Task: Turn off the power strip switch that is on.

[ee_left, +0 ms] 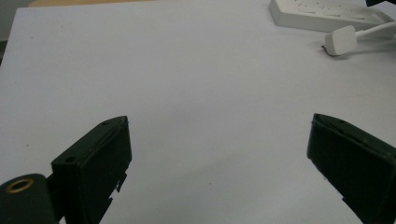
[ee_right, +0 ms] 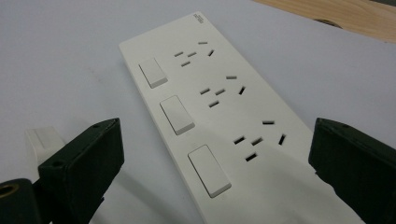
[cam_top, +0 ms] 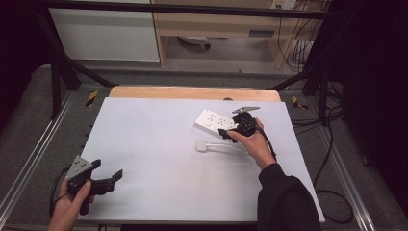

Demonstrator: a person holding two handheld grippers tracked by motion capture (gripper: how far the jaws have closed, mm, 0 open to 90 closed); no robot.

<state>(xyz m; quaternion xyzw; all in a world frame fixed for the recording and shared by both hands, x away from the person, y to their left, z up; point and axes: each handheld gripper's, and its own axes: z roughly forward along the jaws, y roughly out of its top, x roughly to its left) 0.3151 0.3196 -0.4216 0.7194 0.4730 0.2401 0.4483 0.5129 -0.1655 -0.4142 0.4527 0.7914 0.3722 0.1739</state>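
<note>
- Your left gripper (cam_top: 107,177) sits at the near left of the white table (cam_top: 154,144), jaws wide apart and empty.
- Your right gripper (cam_top: 230,130) hovers over the power strip (cam_top: 214,120) at far right, jaws spread to either side of it, gripping nothing.
- Just in front of the strip lies a white plug (cam_top: 201,145).

The power strip (ee_right: 224,116) is white, with three plain white rocker switches and dark socket slots, and the plug (cam_top: 201,145) and its cord are white too. Both hand-held grippers are black; the left hand-held gripper (cam_top: 107,172) carries a grey plate. The worktop (cam_top: 154,159) is pale grey-white with a light wood far edge.
</note>
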